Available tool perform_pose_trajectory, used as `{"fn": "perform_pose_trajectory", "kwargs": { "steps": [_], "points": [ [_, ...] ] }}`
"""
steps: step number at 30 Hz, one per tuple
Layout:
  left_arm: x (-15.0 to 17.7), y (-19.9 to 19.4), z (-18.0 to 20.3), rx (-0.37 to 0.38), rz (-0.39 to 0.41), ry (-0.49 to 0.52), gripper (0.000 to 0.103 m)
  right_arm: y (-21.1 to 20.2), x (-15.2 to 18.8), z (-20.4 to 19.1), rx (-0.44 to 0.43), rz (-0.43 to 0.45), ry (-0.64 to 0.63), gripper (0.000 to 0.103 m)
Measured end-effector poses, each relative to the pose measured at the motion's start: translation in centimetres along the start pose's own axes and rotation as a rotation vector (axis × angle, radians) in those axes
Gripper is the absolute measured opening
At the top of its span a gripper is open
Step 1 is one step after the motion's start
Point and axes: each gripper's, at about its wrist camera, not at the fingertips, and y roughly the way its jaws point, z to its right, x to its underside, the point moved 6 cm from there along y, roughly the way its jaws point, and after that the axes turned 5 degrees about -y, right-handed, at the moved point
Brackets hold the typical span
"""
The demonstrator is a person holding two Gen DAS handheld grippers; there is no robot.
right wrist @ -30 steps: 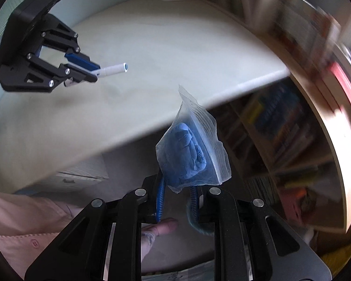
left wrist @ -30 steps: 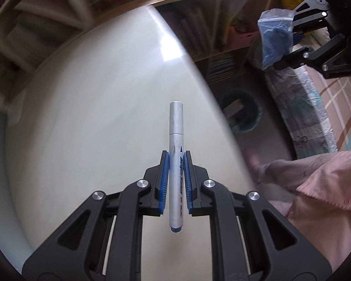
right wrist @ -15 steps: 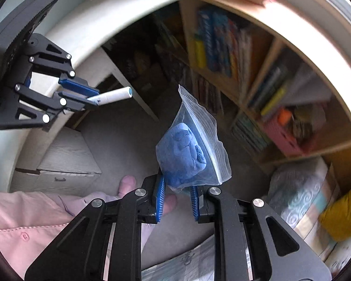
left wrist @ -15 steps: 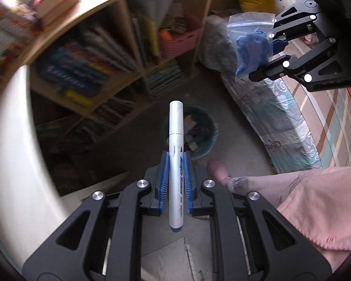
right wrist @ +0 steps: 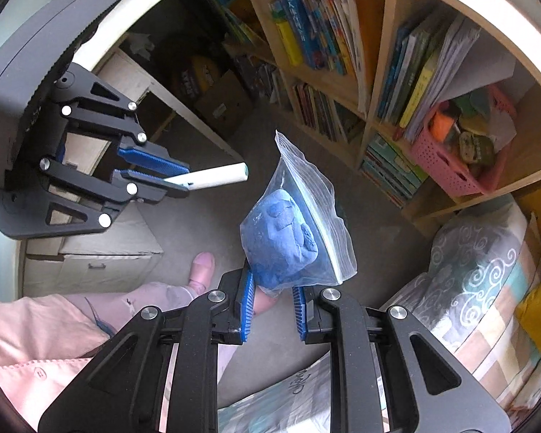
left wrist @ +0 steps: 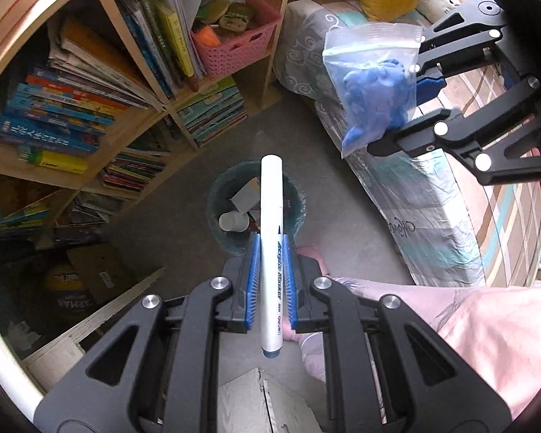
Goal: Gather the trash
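White tabletop has given way to the round teal waste bin (left wrist: 256, 213) beneath the left gripper (left wrist: 269, 278), clenched on a white acrylic marker (left wrist: 270, 252), while beside it the right gripper (right wrist: 270, 310) grasps a clear zip bag of blue material (right wrist: 292, 231), so both look nearly ready to drop.

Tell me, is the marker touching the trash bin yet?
Apart. The left wrist view shows the marker, clamped in the left hand-held gripper, high above the trash bin on the floor.

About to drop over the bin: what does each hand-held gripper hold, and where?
Left hand-held gripper: white marker, clamped on its lower barrel. Right hand-held gripper: zip bag of blue material, pinched at its bottom.
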Motion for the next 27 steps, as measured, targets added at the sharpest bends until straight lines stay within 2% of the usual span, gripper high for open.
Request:
{"fn": "perform_pose_trajectory", "kwargs": {
  "steps": [9, 13, 14, 15, 16, 17, 18, 27],
  "points": [
    [-0.6, 2.3, -0.5, 0.019, -0.034, -0.015, 0.011, 2.0, -0.5, 1.1, -0.029, -0.013, 0.016, 0.019],
    [-1.0, 3.4, -0.8, -0.011, -0.04, -0.011, 0.012, 2.8, -0.5, 1.6, -0.04, -0.025, 0.024, 0.023],
    [-1.1, 3.6, -0.8, -0.014, -0.038, -0.011, 0.015, 2.9, -0.6, 1.8, -0.042, -0.025, 0.029, 0.029],
    [-1.2, 3.8, -0.8, -0.013, -0.042, -0.013, 0.029, 3.0, -0.5, 2.1, -0.032, -0.024, 0.037, 0.047],
    [-1.4, 3.9, -0.9, -0.019, -0.043, -0.017, 0.046, 2.9, -0.5, 2.5, -0.025, -0.016, 0.043, 0.056],
    [-1.6, 3.9, -0.9, -0.029, -0.035, -0.016, 0.052, 2.8, -0.4, 2.6, -0.023, -0.012, 0.047, 0.064],
    [-1.7, 3.9, -0.9, -0.035, -0.027, -0.013, 0.055, 2.7, -0.3, 2.9, -0.022, -0.011, 0.052, 0.063],
    [-2.2, 3.9, -0.6, -0.028, -0.019, -0.001, 0.061, 2.6, 0.8, 4.0, -0.013, -0.035, 0.072, 0.063]
  ]
}}
